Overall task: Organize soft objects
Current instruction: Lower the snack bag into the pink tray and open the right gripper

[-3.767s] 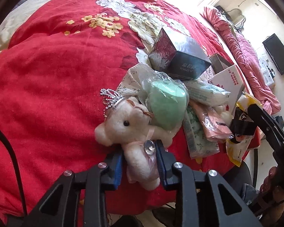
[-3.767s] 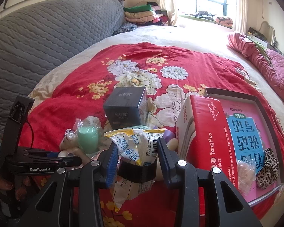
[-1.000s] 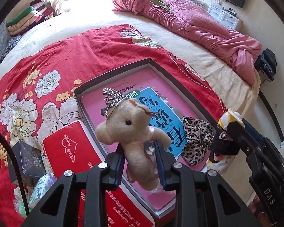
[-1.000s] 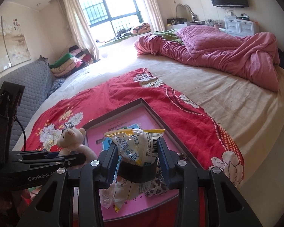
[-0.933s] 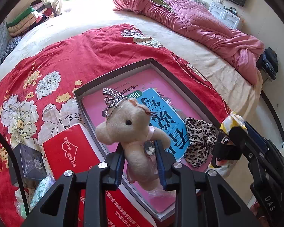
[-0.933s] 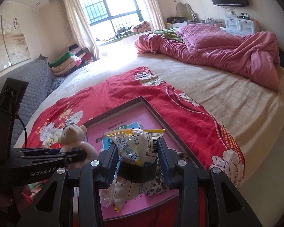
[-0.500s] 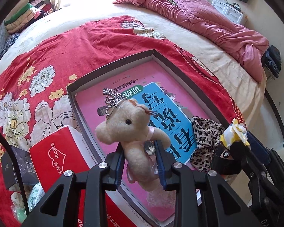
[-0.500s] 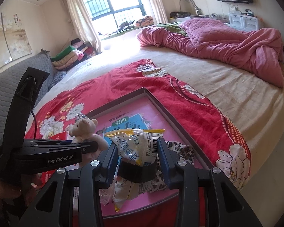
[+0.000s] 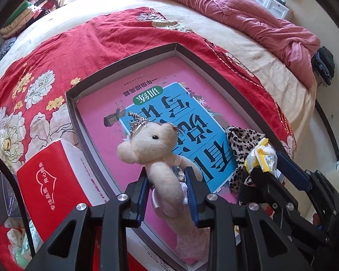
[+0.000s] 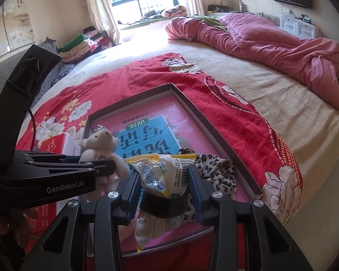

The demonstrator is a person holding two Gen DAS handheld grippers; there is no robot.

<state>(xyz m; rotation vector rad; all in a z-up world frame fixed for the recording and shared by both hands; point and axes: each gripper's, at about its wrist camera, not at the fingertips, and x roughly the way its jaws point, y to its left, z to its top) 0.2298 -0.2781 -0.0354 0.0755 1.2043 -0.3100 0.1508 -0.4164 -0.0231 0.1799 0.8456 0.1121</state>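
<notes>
A cream teddy bear [image 9: 157,149] with a small silver crown hangs over the grey-rimmed tray [image 9: 122,64], and my left gripper [image 9: 167,178] is shut on its body. The tray holds a pink and blue book [image 9: 169,103] and a leopard-print cloth [image 9: 241,142] at its near right. My right gripper [image 10: 165,178] is shut on a yellow and white snack packet [image 10: 162,176] wrapped by a black band, held above the tray's near end over the leopard-print cloth [image 10: 214,164]. The right wrist view shows the bear [image 10: 101,146] at left in the left gripper [image 10: 106,167].
A red tissue box [image 9: 54,180] lies left of the tray on the red floral blanket [image 9: 124,29]. A dark box [image 9: 2,198] and wrapped soft items [image 9: 20,246] sit at the far left. A pink quilt [image 10: 271,36] is bunched across the bed behind.
Both grippers have come down closer to the tray with their loads. The bear now hangs lower over the book, and the packet sits nearer the leopard-print cloth.
</notes>
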